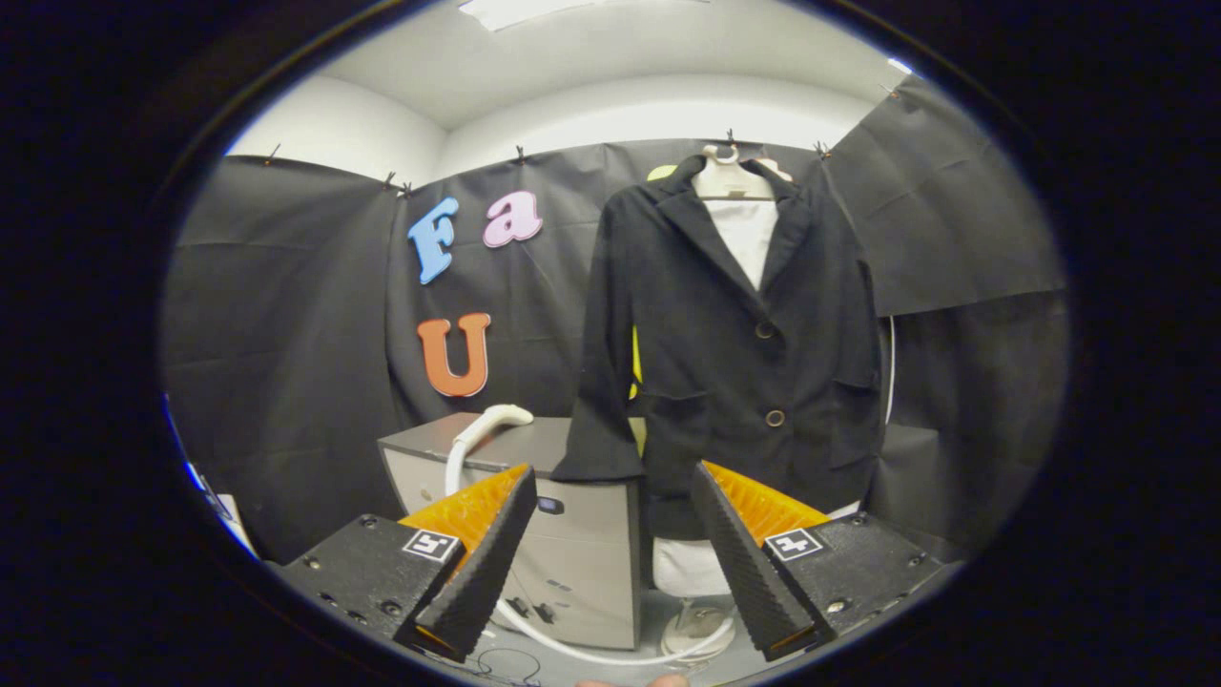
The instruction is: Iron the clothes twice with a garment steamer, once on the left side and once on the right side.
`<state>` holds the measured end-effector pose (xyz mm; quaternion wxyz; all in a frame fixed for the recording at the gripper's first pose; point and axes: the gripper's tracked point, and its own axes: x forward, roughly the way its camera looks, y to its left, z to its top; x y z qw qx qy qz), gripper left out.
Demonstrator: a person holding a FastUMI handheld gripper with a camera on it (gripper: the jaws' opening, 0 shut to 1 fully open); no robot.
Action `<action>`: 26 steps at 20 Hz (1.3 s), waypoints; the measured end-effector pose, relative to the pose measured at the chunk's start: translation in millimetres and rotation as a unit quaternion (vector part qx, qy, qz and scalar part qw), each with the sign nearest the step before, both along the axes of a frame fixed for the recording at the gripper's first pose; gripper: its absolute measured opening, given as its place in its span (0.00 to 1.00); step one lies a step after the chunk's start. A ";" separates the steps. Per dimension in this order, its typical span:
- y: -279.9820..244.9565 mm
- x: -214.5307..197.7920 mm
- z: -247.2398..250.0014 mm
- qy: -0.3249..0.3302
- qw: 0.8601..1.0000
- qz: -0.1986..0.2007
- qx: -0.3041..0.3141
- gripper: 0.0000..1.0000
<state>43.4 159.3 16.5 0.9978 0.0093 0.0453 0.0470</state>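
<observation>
Two fingers: gripper wide apart, holding nothing.
Ahead: grey cabinet, steamer handle on its top.
Beyond: black jacket hanging.

The jacket is soft matt cloth, the steamer's hose is smooth shiny plastic, and the gripper, spread open, has ridged fingers.

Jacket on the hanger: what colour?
Black jacket, seen in the gripper view beyond the open gripper.

Black jacket, white steamer hose
</observation>
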 end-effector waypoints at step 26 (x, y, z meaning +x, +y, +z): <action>269.4 300.5 -59.2 0.235 0.966 0.110 -0.004 1.00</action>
